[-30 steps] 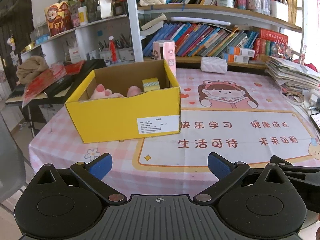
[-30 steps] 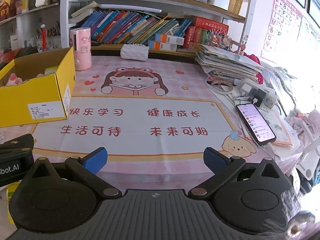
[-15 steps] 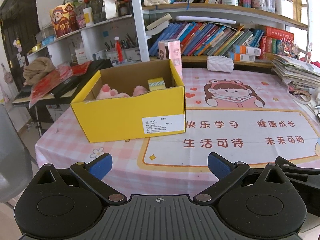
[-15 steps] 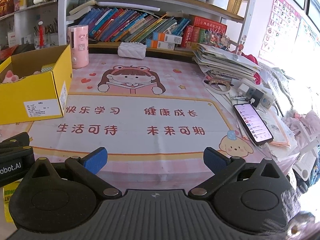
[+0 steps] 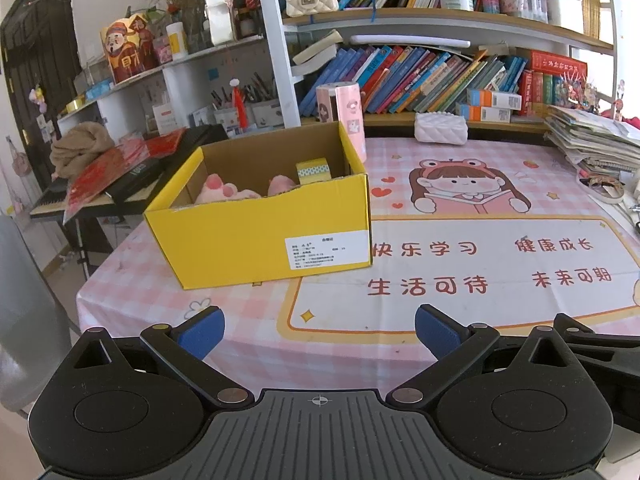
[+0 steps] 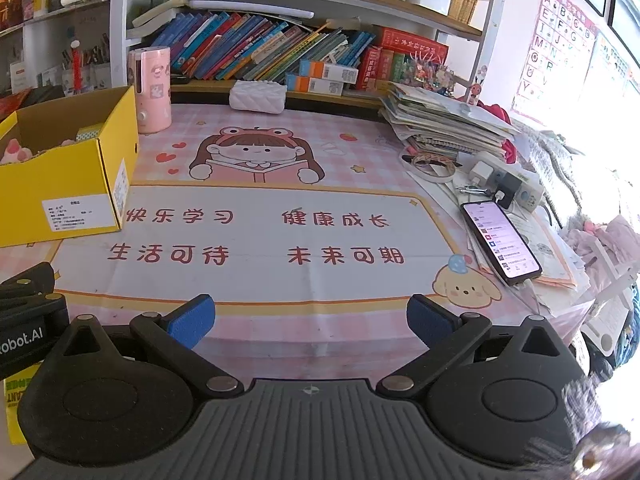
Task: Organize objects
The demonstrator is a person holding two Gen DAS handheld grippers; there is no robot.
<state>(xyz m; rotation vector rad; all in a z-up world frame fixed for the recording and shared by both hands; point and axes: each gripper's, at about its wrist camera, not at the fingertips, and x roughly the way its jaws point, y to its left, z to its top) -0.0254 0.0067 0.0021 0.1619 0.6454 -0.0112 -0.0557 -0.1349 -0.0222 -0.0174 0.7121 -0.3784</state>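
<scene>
Both my left gripper (image 5: 320,330) and right gripper (image 6: 311,320) hang spread wide and empty over the near edge of the pink checked tabletop (image 6: 256,344). The yellow cardboard box (image 5: 260,236) sits at its far-left side, its front wall half-hiding pink plush toys (image 5: 218,192) and a yellow tape roll (image 5: 313,170). The box's white label (image 5: 326,253) is too small to read; the mat beside it reads "快乐学习".

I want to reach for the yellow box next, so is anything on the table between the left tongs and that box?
Nothing visible. Between the open left tongs and the yellow box lies only bare pink tablecloth. The pink cylinder stands behind the box, out of the path.
</scene>
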